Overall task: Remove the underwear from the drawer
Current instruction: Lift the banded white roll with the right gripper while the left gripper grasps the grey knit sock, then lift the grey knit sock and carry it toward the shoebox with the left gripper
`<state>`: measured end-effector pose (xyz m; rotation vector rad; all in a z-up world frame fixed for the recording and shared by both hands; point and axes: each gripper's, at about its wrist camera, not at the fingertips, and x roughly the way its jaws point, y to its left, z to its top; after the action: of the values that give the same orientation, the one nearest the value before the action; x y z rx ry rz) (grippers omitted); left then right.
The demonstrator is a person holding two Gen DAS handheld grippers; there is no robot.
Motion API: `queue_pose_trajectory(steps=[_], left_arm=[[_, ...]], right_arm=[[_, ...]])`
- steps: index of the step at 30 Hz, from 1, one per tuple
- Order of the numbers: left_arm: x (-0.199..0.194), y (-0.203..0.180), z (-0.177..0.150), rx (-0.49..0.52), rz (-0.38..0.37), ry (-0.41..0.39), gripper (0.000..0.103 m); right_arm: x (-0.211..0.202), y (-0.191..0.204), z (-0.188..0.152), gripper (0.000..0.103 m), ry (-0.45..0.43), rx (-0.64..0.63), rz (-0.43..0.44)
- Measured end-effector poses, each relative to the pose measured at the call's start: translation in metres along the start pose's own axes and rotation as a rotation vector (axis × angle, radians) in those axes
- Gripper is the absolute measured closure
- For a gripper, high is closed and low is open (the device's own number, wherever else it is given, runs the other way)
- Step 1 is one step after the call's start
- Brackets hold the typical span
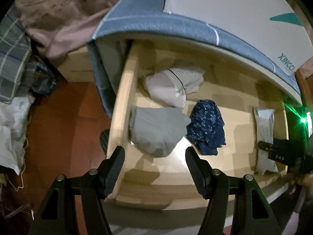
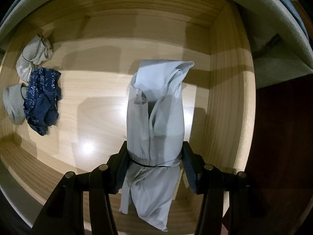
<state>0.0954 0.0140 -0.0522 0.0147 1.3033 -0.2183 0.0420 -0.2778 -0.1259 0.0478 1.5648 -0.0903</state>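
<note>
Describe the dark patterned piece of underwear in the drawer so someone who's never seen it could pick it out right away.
Look in the open wooden drawer pulled out from under the bed. Near its middle, a crumpled navy underwear lies on the drawer floor, touching the grey folded garment beside it. It is the only dark piece, speckled with small white marks; the others are plain pale grey or white.

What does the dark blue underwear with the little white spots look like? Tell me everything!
The dark blue underwear is soft, thin-looking cloth sprinkled with tiny white specks. It lies crumpled in a loose heap with folds and bumpy edges on the floor of the pale wooden drawer, toward its left side. A grey folded garment presses against one side of it, and in the right wrist view a whitish one touches its far end. No tongs touch it.
</note>
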Motion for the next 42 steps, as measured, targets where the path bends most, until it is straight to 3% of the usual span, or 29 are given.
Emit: queue_pose_trajectory(steps=[4, 8, 11, 17, 28, 36, 42], left_arm=[[0.009, 0.000, 0.013, 0.001, -0.019, 0.044, 0.037], [0.016, -0.014, 0.028, 0.099, 0.028, 0.048, 0.037], [0.027, -0.024, 0.036, 0.169, 0.023, 0.090, 0.037], [0.055, -0.033, 0.044, 0.277, 0.089, 0.155, 0.037], [0.077, -0.041, 0.037, 0.301, 0.094, 0.235, 0.030], [0.079, -0.036, 0.022, 0.227, -0.011, 0.350, 0.026], [0.087, -0.046, 0.012, 0.248, 0.070, 0.365, 0.020]], right_arm=[[-0.008, -0.015, -0.011, 0.055, -0.006, -0.001, 0.003], [-0.012, -0.008, -0.010, 0.055, -0.010, -0.001, 0.005], [-0.013, -0.010, -0.011, 0.055, -0.014, 0.000, 0.008], [-0.015, -0.011, -0.011, 0.055, -0.017, 0.001, 0.011], [-0.018, -0.012, -0.008, 0.055, -0.021, 0.000, 0.014], [-0.019, -0.013, -0.007, 0.055, -0.023, 0.002, 0.016], [-0.019, -0.013, -0.007, 0.055, -0.023, 0.003, 0.017]])
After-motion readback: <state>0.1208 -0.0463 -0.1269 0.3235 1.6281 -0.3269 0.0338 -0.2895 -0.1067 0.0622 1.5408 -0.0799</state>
